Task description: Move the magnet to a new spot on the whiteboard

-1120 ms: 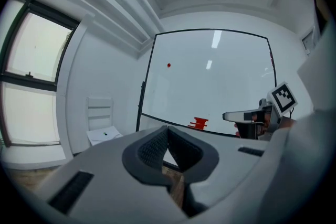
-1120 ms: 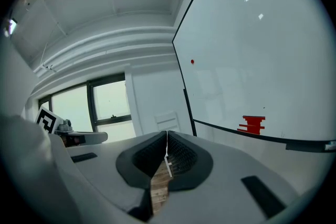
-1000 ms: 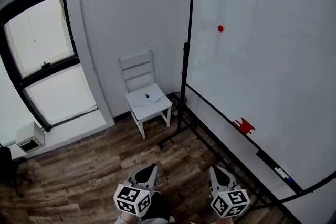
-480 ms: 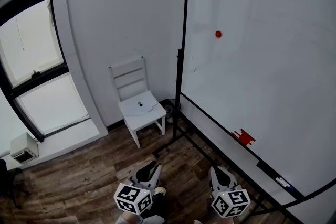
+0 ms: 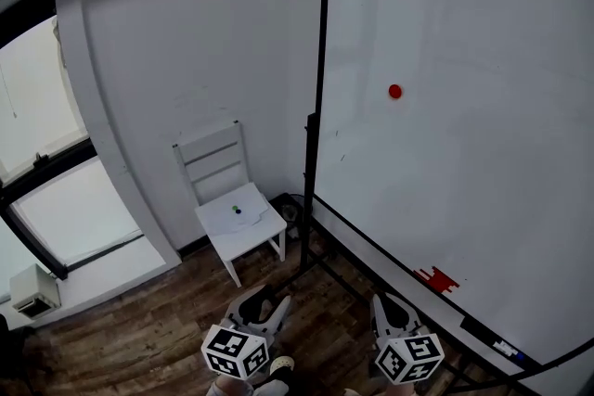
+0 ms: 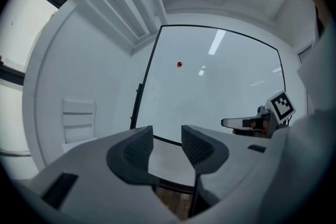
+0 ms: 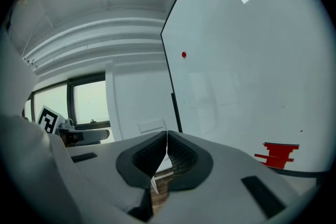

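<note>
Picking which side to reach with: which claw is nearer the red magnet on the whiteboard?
Right. The right claw sits low, almost straight below the magnet; the left claw, jaws just opened and empty, is farther off toward the chair.

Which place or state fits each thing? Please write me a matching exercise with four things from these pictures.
Things: 1 magnet; 2 chair; 3 right gripper; 4 left gripper.
States: a jaws together; b stuck on the whiteboard; c jaws apart; d standing left of the whiteboard.
Pairs: 1-b; 2-d; 3-a; 4-c.
The left gripper's jaws have just been opening, nothing between them.
</note>
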